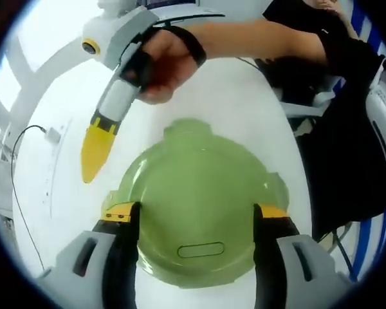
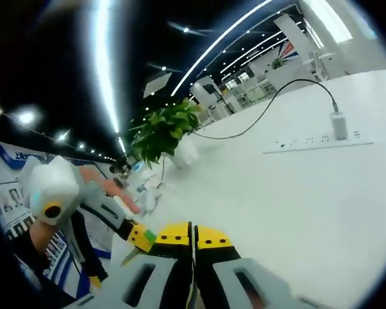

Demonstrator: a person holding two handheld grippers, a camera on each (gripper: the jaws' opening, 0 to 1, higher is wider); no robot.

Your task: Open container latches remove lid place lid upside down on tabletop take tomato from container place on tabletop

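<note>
Pale green and smooth, the plastic lid (image 1: 202, 199) lies between the jaws of the left gripper (image 1: 196, 215), which stand wide apart with their yellow-tipped black pads either side of it; whether the pads press its edges cannot be told. It is roundish with small tabs jutting from its rim and a raised oblong outline near the edge closest to the left gripper, and it sits over the glossy white tabletop (image 1: 244, 109). Beyond the lid, up and to the left in the left gripper view, a hand (image 1: 170, 64) with a black strap across it holds the right gripper (image 1: 95, 154), whose grey body ends in yellow tips pressed together with nothing between them. A thin black cable (image 1: 16, 193) trails across the table at the far left, and a person's dark sleeve (image 1: 309, 38) reaches in from the right. In the right gripper view the right gripper's own yellow tips meet along a thin seam, holding nothing. Ahead of them stretches bare white tabletop with a recessed socket strip (image 2: 318, 141), a small white plug (image 2: 338, 125) and its black cable, and a leafy green potted plant (image 2: 164, 132). The left gripper (image 2: 138, 235) shows at the lower left.
</note>
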